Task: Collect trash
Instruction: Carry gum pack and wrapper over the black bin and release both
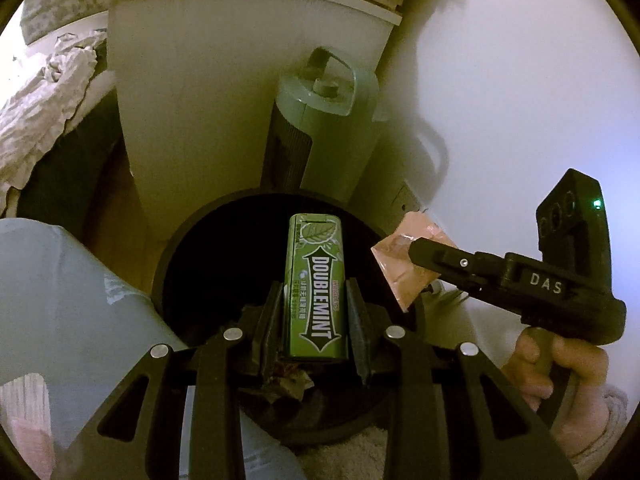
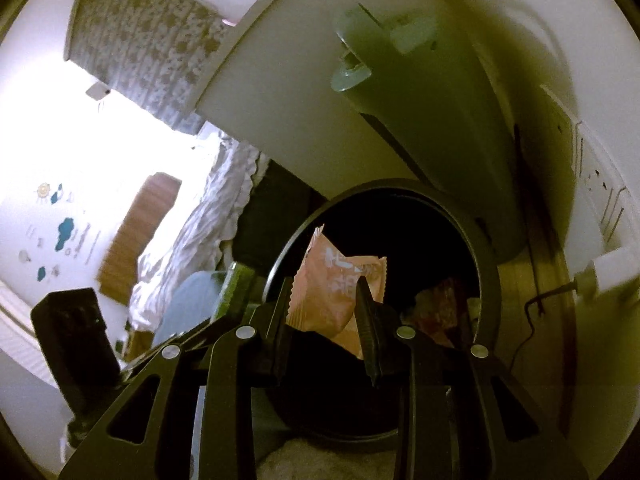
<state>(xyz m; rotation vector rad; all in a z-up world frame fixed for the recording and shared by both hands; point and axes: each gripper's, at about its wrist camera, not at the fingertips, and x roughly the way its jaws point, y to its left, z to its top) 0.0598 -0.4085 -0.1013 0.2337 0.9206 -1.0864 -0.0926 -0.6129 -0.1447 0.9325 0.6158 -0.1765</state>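
My left gripper [image 1: 314, 292] is shut on a green Doublemint gum box [image 1: 316, 280], held lengthwise over the mouth of a round black bin [image 1: 176, 248]. My right gripper [image 2: 324, 292] is shut on a pink snack wrapper [image 2: 332, 292], also held over the black bin [image 2: 486, 280]. In the left wrist view the right gripper's finger [image 1: 436, 258] pinches the pink wrapper [image 1: 404, 276] just right of the bin's rim. Crumpled wrappers [image 2: 440, 308] lie inside the bin. The green box [image 2: 236, 288] shows at the bin's left edge in the right wrist view.
A tall grey-green fan or heater [image 1: 324, 128] stands right behind the bin, beside a white cabinet [image 1: 200, 100]. A bed with rumpled sheets [image 1: 44, 96] lies to the left. A light blue trouser leg [image 1: 60, 300] is close on the left. A white wall socket with a cable [image 2: 600, 272] sits right.
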